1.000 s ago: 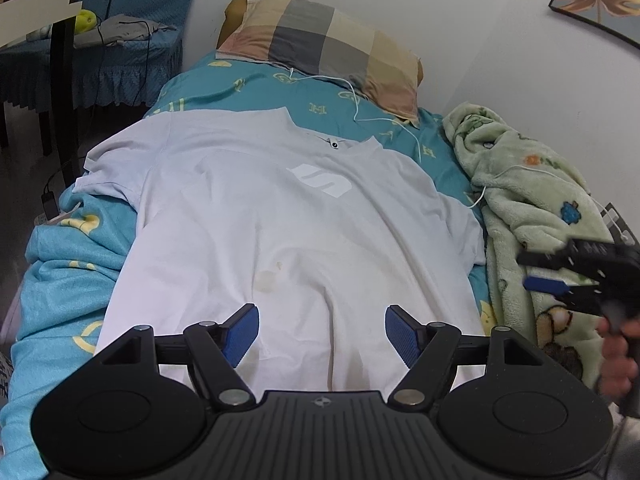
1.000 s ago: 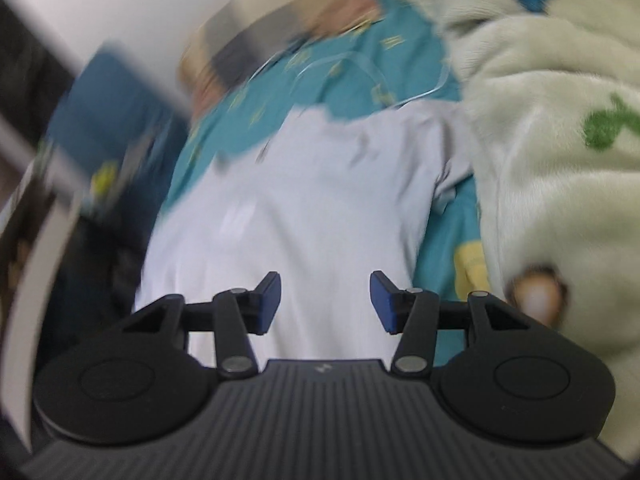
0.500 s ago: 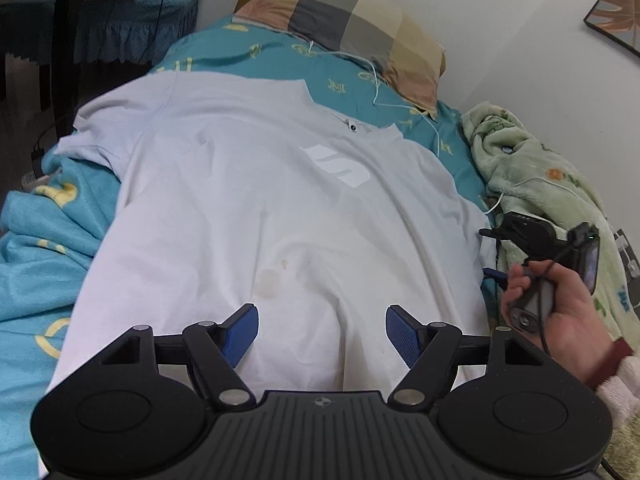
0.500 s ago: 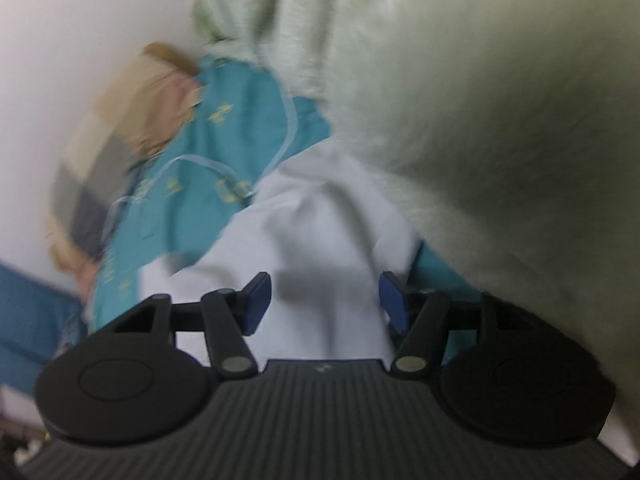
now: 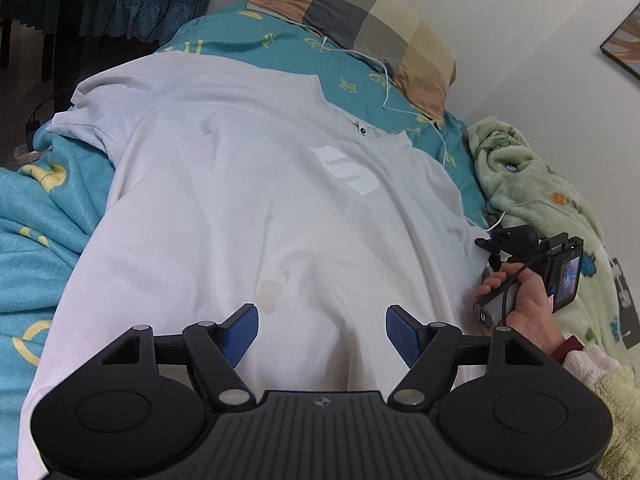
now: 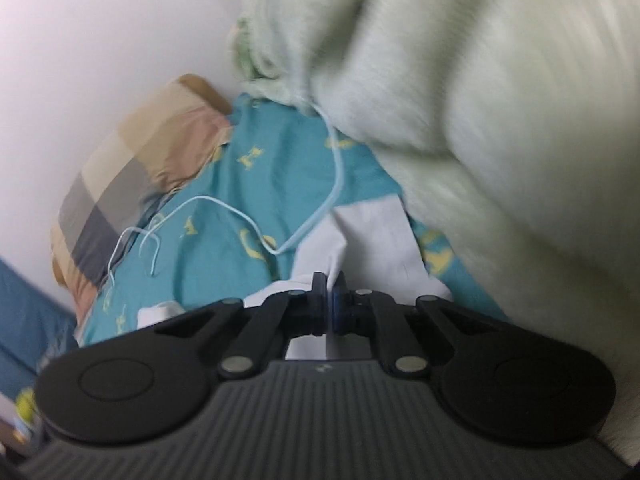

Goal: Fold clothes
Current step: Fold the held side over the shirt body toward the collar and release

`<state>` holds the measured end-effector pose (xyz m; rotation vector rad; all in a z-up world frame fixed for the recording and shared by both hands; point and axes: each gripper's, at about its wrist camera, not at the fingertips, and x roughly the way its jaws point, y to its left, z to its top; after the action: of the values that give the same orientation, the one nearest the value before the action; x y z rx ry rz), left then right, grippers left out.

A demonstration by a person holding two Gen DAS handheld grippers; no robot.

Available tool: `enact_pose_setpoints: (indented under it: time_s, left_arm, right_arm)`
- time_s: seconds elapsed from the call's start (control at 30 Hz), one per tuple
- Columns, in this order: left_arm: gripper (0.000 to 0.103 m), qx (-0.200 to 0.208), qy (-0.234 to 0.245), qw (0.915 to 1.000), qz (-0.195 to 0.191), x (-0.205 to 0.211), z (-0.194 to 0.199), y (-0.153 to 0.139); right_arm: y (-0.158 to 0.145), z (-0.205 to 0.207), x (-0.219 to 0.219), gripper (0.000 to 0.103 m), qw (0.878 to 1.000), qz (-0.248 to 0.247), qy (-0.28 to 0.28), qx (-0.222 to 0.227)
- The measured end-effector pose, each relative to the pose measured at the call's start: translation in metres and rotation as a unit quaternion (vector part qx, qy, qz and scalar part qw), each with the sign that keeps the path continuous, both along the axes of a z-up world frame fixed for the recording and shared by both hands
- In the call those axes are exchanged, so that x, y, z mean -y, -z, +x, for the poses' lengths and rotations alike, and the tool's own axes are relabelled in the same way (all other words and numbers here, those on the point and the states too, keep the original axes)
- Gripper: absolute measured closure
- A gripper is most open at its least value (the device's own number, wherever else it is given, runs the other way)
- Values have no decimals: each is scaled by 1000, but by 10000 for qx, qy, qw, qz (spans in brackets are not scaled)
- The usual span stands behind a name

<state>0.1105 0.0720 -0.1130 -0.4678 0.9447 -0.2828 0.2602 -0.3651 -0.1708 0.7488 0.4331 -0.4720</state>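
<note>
On the bed, the right gripper [image 6: 330,294] pinches the logo-printed white T-shirt's [image 5: 256,216] sleeve; left gripper [image 5: 322,330] gapes.

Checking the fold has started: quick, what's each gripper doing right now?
Left gripper: open, holding nothing, above the white T-shirt.
Right gripper: jaws just closed, shut on the T-shirt's sleeve.

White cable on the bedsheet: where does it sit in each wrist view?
Left wrist: cable runs from the checked pillow down to the green blanket, upper right.
Right wrist: cable loops across the sheet at centre, left of the blanket.
Shared landmark: the checked pillow.
</note>
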Motion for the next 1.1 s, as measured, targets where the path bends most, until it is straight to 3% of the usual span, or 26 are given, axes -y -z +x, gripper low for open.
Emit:
enact_pose_setpoints:
  time_s: [0.13, 0.27, 0.4, 0.53, 0.57, 0.63, 0.7, 0.73, 0.9, 1.1]
  left_arm:
    - [30, 172, -69, 9998, -65, -3, -6, -11]
    - [30, 461, -238, 9986, -124, -12, -14, -27]
    - [30, 645, -503, 9964, -204, -28, -20, -36]
    - [30, 654, -641, 9957, -143, -39, -19, -32]
    - [30, 649, -670, 9956, -119, -42, -19, -31]
    - [30, 606, -684, 9958, -69, -43, -15, -27]
    - [30, 602, -664, 9959, -78, -43, -11, -26]
    - [30, 619, -643, 9960, -68, -42, -10, -26]
    - [30, 799, -535, 9953, 83, -35, -11, -31]
    - [30, 977, -342, 9939, 386, -24, -21, -37]
  right_arm:
    - [-55, -3, -43, 98, 9876, -1320, -717, 452]
    - [-86, -7, -119, 98, 9494, -2329, -1950, 800]
    - [-66, 1, -194, 97, 9083, -2698, -3168, 430]
    - [-24, 1, -240, 95, 8807, -2861, -3773, -126]
    - [-19, -2, -246, 92, 8790, -2844, -3820, -247]
    - [-14, -6, -254, 76, 8746, -2800, -3933, -441]
    - [-19, -23, -255, 35, 8695, -2780, -4069, -350]
    - [-23, -27, -254, 29, 8688, -2769, -4096, -264]
    - [-50, -55, -232, 28, 8770, -2441, -4138, -67]
    - [-98, -121, -183, 28, 8950, -2094, -3938, -5]
